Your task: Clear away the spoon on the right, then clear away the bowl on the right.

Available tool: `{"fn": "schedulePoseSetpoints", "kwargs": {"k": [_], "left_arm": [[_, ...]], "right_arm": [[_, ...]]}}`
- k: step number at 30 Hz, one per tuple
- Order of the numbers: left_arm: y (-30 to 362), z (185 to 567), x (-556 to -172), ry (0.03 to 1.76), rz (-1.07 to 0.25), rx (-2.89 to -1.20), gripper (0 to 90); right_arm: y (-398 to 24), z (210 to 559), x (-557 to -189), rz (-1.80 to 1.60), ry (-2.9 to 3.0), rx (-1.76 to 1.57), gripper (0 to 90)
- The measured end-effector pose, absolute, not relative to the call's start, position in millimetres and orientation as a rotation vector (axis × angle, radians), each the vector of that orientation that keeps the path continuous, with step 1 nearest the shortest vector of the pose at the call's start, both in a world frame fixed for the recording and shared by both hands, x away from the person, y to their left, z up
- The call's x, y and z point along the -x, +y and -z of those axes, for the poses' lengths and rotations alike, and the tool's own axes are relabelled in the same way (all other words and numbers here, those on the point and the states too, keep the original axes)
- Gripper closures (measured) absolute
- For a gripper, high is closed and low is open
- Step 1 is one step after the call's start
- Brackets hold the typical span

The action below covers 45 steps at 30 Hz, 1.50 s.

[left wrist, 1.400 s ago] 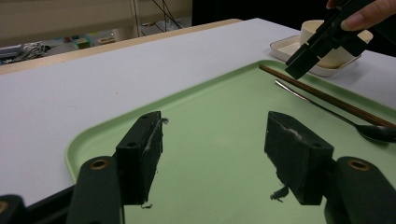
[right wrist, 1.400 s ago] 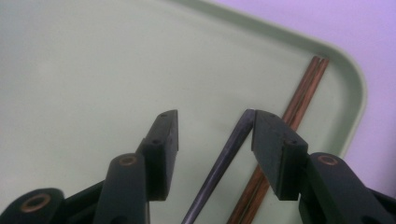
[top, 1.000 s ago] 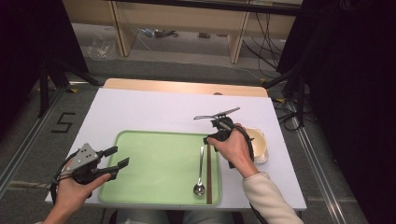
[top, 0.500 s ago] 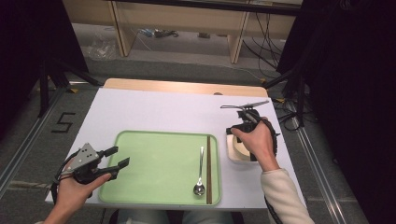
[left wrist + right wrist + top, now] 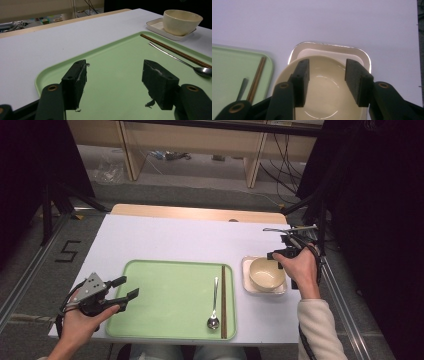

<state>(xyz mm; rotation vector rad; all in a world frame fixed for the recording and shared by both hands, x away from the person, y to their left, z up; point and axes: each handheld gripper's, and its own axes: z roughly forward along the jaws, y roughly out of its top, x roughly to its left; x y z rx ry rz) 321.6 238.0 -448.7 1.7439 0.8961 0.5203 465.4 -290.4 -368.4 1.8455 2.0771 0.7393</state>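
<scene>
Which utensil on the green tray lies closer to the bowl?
The brown chopsticks, along the tray's right edge; the metal spoon lies just left of them, farther from the bowl.

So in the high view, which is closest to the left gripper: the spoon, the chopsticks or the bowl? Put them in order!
From the left gripper:
1. Spoon, on the tray's right part.
2. Chopsticks, just right of the spoon.
3. Bowl, off the tray, at the table's right.

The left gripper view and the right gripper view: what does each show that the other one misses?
The left gripper view alone gives the metal spoon's bowl and the wooden strip at the table's far edge. The right gripper view alone looks straight down into the cream ceramic bowl, its jaws open above it. Both share that bowl, the white square dish beneath it, the light green tray and the brown chopsticks.
</scene>
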Motion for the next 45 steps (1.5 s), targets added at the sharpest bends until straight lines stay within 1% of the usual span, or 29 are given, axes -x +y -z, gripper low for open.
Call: {"fn": "schedulePoseSetpoints", "kwargs": {"k": [2, 7, 13, 17, 22, 31, 35, 39, 40, 44, 45], "left_arm": [[238.3, 448.4, -321.2, 0.902, -0.523, -1.746, 36.5], [238.9, 448.4, -320.9, 0.899, -0.524, -1.751, 36.6], [240.1, 448.0, -320.2, 0.893, -0.533, -1.752, 36.6], [239.9, 448.0, -319.8, 0.897, -0.532, -1.749, 36.7], [238.1, 448.1, -321.6, 0.904, -0.522, -1.744, 36.7], [230.1, 448.5, -330.8, 0.858, -0.495, -1.76, 36.7], [228.9, 447.9, -331.6, 0.838, -0.498, -1.77, 36.7], [228.6, 448.3, -330.5, 0.853, -0.499, -1.765, 36.7], [229.0, 448.7, -330.5, 0.854, -0.497, -1.767, 36.7], [230.2, 449.5, -328.9, 0.87, -0.495, -1.758, 36.7], [231.4, 449.2, -328.6, 0.862, -0.501, -1.766, 36.7]], "right_arm": [[-297.5, 370.6, -466.4, -0.731, 2.094, -1.827, 60.3], [-306.3, 375.4, -468.1, -0.712, 2.105, -1.832, 61.7], [-306.3, 374.5, -467.0, -0.671, 2.084, -1.919, 63.7], [-308.9, 373.3, -467.6, -0.652, 2.096, -1.896, 66.8], [-312.7, 374.1, -465.7, -0.642, 2.102, -1.923, 64.5], [-323.7, 382.3, -456.8, -0.593, 2.114, -2.015, 60.9], [-326.9, 389.0, -457.6, -0.587, 2.127, -1.997, 59.4], [-328.3, 398.2, -461.1, -0.547, 2.178, -1.99, 61.1], [-323.9, 400.3, -461.8, -0.546, 2.129, -2.06, 61.8], [-324.8, 409.8, -467.7, -0.522, 2.154, -2.056, 65.3], [-321.9, 411.0, -469.2, -0.508, 2.15, -2.107, 67.0]]}}
